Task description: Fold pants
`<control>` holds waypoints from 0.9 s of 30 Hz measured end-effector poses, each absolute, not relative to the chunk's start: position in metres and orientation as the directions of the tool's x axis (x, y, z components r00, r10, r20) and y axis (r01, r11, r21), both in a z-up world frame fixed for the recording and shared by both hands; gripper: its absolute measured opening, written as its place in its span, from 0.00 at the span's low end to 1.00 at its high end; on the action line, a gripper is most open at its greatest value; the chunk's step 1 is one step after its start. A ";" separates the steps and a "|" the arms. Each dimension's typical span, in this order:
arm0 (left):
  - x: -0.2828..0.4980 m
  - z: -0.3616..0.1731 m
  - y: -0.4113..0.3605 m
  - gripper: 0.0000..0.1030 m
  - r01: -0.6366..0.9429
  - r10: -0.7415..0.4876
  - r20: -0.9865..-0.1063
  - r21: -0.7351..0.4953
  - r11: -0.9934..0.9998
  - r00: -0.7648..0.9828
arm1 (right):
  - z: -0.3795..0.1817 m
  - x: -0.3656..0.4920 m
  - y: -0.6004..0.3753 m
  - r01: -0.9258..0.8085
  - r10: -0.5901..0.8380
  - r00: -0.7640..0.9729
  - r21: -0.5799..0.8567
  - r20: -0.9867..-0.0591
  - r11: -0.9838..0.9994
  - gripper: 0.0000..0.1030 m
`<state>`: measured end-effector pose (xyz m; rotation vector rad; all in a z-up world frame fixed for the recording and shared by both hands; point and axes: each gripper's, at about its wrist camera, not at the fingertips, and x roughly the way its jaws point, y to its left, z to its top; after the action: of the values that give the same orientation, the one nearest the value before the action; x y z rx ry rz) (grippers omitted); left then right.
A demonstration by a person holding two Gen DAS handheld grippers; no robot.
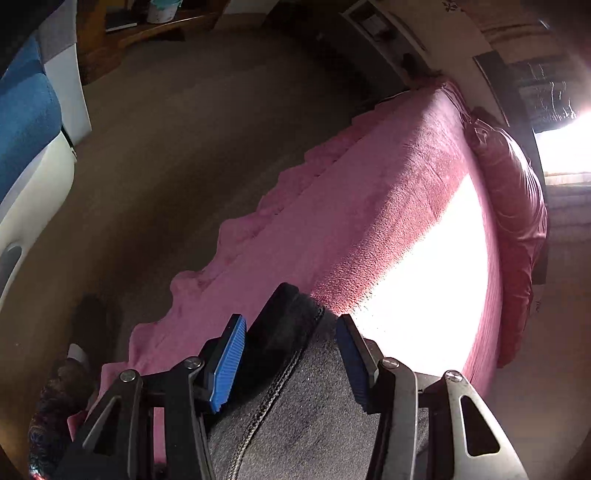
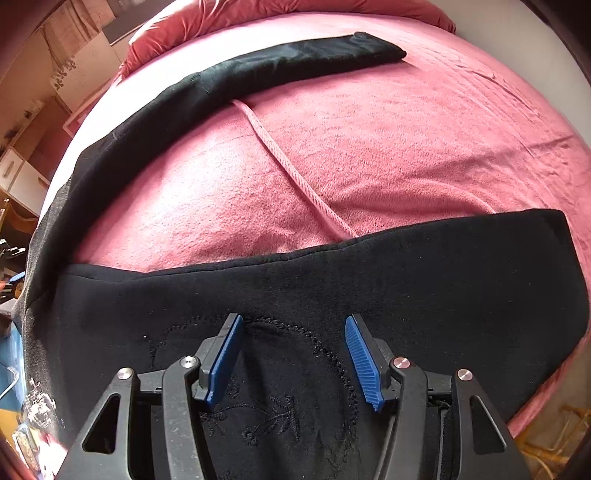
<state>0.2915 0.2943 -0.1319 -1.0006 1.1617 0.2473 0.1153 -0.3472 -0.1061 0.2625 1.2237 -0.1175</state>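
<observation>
Between the two legs of the black pants (image 2: 295,288), the pink blanket (image 2: 388,140) gives my right gripper (image 2: 293,358) open passage toward the bed's far edge; only a pink cord (image 2: 291,173) crosses it. A pillow (image 2: 229,18) blocks that far edge. My left gripper (image 1: 290,358) has bare blanket (image 1: 369,206) ahead, bounded by a pillow (image 1: 517,206) along the right edge.

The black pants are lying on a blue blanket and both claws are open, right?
Almost. The blanket under the black pants is pink, not blue, as the right wrist view shows. Only the claws' pads are blue. The rest holds: the right claw and the left claw are both open.
</observation>
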 end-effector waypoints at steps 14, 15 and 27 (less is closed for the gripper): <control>0.269 -0.055 0.248 0.09 -0.367 -0.230 -0.782 -0.503 0.782 0.579 | -0.122 0.127 -0.332 0.209 0.022 0.328 0.095 -0.944 0.973 0.63; 0.260 -0.041 0.242 0.09 -0.323 -0.235 -0.760 -0.505 0.800 0.606 | -0.121 0.127 -0.332 0.209 0.023 0.329 0.096 -0.944 0.973 0.63; 0.081 0.060 0.135 0.08 0.282 -0.494 -0.549 -0.427 0.859 0.674 | -0.071 0.151 -0.326 0.134 0.236 0.448 0.326 -0.862 0.936 0.57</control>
<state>0.0805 0.1349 0.0598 -0.3211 0.7063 -0.4449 0.1511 -0.3255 -0.0713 0.3739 1.1118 0.0644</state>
